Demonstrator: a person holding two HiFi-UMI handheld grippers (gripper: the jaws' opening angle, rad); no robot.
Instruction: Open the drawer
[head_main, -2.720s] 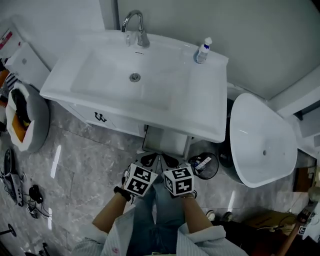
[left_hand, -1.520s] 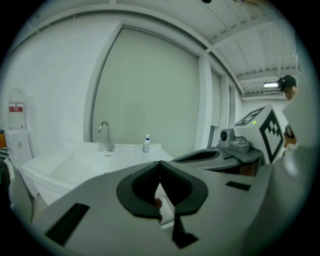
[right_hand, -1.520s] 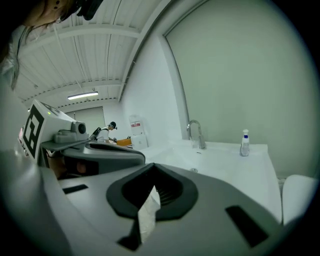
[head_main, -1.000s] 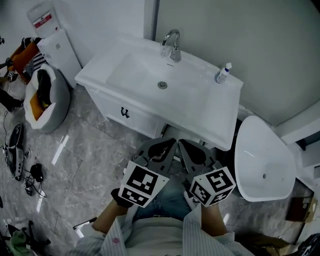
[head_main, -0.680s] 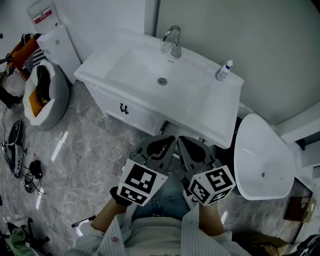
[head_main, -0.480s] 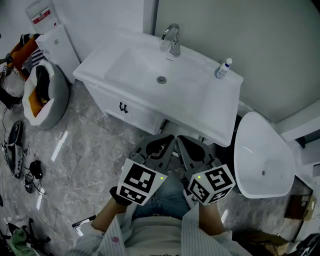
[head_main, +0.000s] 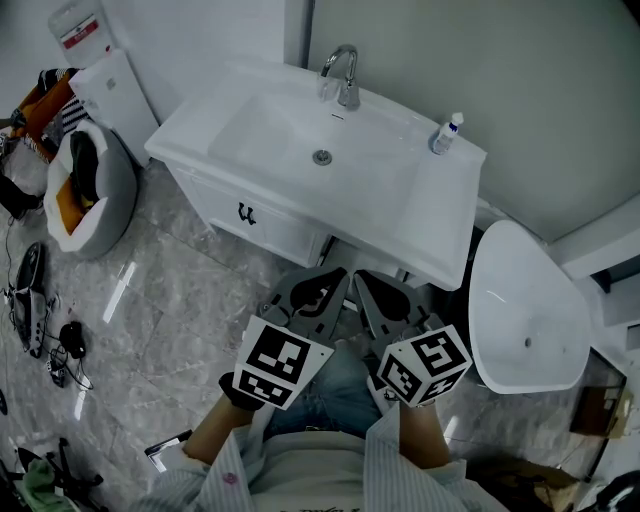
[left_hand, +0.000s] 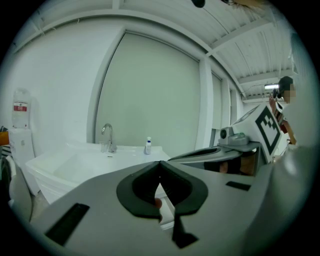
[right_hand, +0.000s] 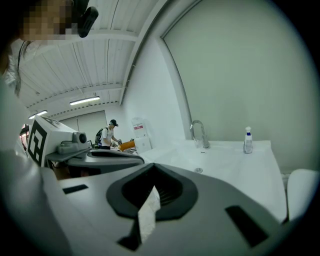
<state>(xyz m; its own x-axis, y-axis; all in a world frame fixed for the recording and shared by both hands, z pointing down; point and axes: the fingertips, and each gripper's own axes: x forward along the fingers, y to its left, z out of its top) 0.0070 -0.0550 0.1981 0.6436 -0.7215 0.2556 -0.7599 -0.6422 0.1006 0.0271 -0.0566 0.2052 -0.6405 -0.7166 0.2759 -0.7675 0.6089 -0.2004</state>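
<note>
Both grippers hang low in front of the person, side by side and close together, tips toward the front of the white vanity (head_main: 440, 230). The left gripper (head_main: 335, 278) has its jaws brought together, tips meeting with nothing between them, as its own view shows. The right gripper (head_main: 366, 282) is the same: jaws pressed tip to tip, nothing held. Neither touches the vanity. The drawer (head_main: 262, 232) sits under the left part of the vanity's front edge, its face flush with the cabinet, and a small dark handle (head_main: 245, 213) is on it. It lies up and left of the left gripper, apart from it. A faucet (head_main: 342, 72) stands at the middle of the vanity's back edge, behind the sink (head_main: 300, 150) with its drain (head_main: 321, 157). A bottle (head_main: 444, 133) with a blue label stands upright near the back right corner. To the right of the vanity, close beside it, is a white oval basin (head_main: 525, 300). To the left, on the grey marble floor (head_main: 180, 320), lies a grey cushion (head_main: 100, 190) with something orange in it, and cables (head_main: 40, 330) lie near the left edge. In the right gripper view a person (right_hand: 107, 135) with a backpack stands far off beyond the left gripper.
</note>
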